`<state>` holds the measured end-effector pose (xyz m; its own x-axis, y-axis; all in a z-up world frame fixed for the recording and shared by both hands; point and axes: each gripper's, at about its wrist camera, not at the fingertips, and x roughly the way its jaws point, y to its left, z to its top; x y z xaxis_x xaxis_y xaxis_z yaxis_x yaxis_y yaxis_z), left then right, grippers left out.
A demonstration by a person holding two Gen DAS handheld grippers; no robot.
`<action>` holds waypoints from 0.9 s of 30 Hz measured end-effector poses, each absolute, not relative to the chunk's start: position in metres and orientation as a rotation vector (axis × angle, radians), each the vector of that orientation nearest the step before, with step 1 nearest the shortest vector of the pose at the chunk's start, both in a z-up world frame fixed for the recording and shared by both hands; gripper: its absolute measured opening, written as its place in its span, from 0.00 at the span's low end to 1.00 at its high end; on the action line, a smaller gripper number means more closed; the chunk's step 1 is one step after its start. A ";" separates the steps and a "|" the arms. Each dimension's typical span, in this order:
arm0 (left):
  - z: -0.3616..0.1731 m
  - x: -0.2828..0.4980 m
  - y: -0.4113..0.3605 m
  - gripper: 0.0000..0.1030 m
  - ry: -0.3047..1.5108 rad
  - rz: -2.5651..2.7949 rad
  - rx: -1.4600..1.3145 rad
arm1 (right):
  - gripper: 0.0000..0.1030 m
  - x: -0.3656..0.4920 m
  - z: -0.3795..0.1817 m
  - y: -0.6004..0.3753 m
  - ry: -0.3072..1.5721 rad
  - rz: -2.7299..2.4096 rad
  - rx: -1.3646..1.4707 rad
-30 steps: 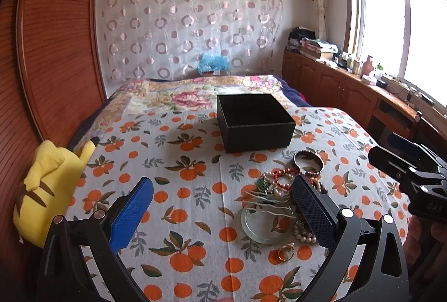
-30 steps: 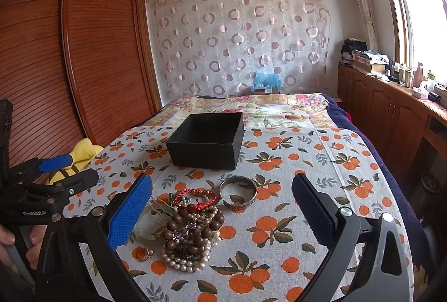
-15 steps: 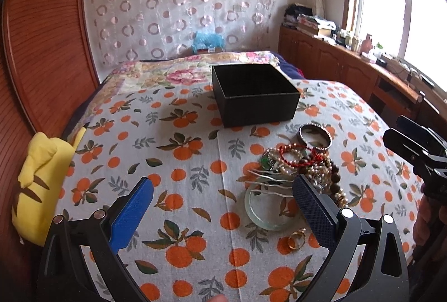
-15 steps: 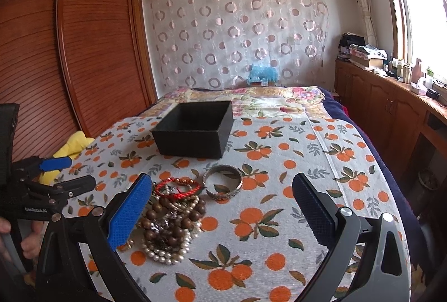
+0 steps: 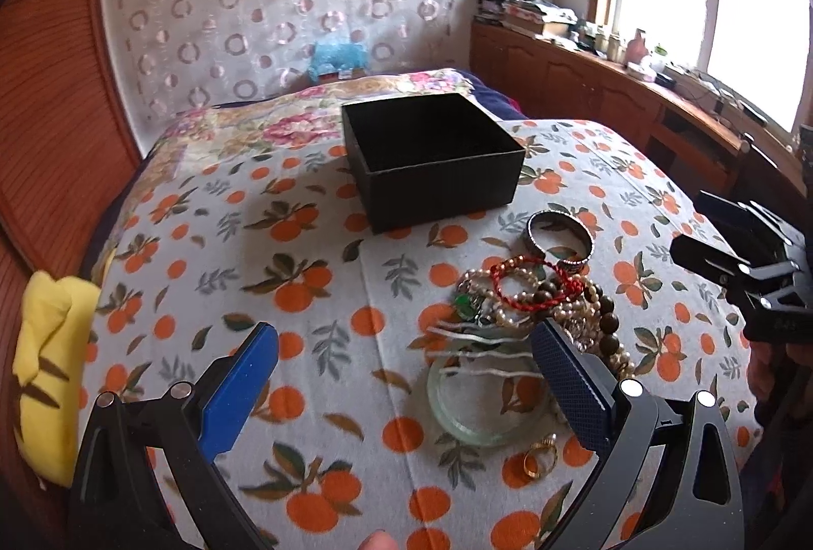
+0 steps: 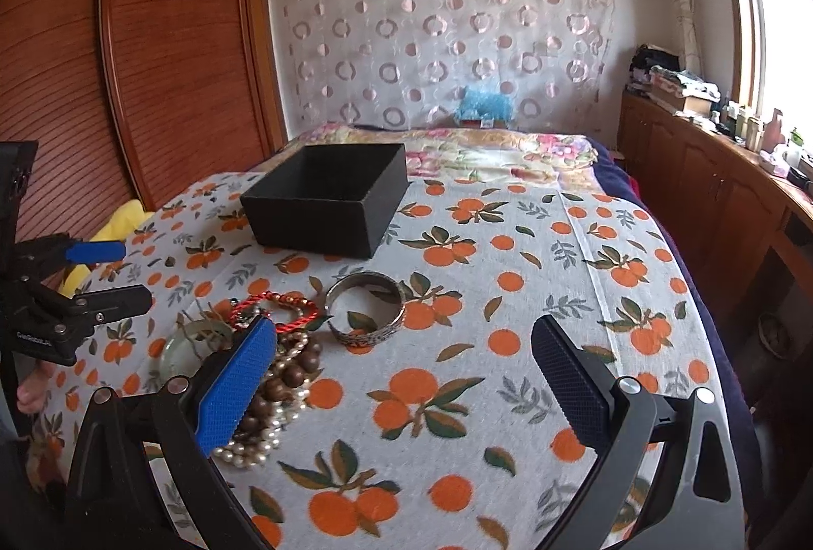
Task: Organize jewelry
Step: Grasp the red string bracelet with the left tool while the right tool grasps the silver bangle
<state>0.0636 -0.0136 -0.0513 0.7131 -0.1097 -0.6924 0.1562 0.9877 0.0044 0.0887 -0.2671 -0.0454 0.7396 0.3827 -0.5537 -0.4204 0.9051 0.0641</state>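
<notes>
1. The left wrist view alone shows the gold ring on the bedspread, just nearer than the pale green glass bangle; white cords lie across that bangle's far rim.
2. The same view shows a green pendant at the left edge of the jewelry pile; in the right wrist view that spot is hidden behind a blue finger pad.
3. The right wrist view shows the patterned metal bangle in full, lying flat just right of the pile and apart from the box.
4. It also shows the pearl strand spilling toward the camera, with brown wooden beads on top and a red cord bracelet at the far side.
5. The black box stands open beyond the pile; the part of its inside that shows holds nothing, though the near wall hides some of the floor.
6. The left gripper is released, fingers wide apart, with the glass bangle between them in view.
7. The right gripper is likewise spread wide and grasps nothing.
8. A yellow plush toy lies at the bed's left edge.
</notes>
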 end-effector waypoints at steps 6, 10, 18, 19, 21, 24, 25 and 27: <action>-0.053 0.086 -0.025 0.93 0.765 -0.196 0.084 | 0.88 0.120 -0.051 -0.265 0.646 0.516 -0.086; -0.058 0.098 -0.030 0.93 0.781 -0.258 0.070 | 0.53 0.145 -0.063 -0.257 0.728 0.567 -0.098; -0.069 0.112 -0.037 0.62 0.830 -0.348 0.043 | 0.27 0.174 -0.084 -0.240 0.835 0.573 -0.157; -0.069 0.114 -0.039 0.58 0.836 -0.364 0.044 | 0.25 0.175 -0.085 -0.240 0.839 0.576 -0.157; -0.070 0.117 -0.043 0.44 0.850 -0.380 0.047 | 0.15 0.175 -0.085 -0.239 0.842 0.581 -0.167; -0.071 0.122 -0.050 0.35 0.864 -0.407 0.060 | 0.12 0.171 -0.084 -0.238 0.831 0.545 -0.222; -0.072 0.125 -0.053 0.35 0.869 -0.414 0.067 | 0.11 0.170 -0.086 -0.239 0.836 0.539 -0.233; -0.076 0.131 -0.059 0.33 0.890 -0.421 0.082 | 0.09 0.168 -0.088 -0.241 0.824 0.532 -0.247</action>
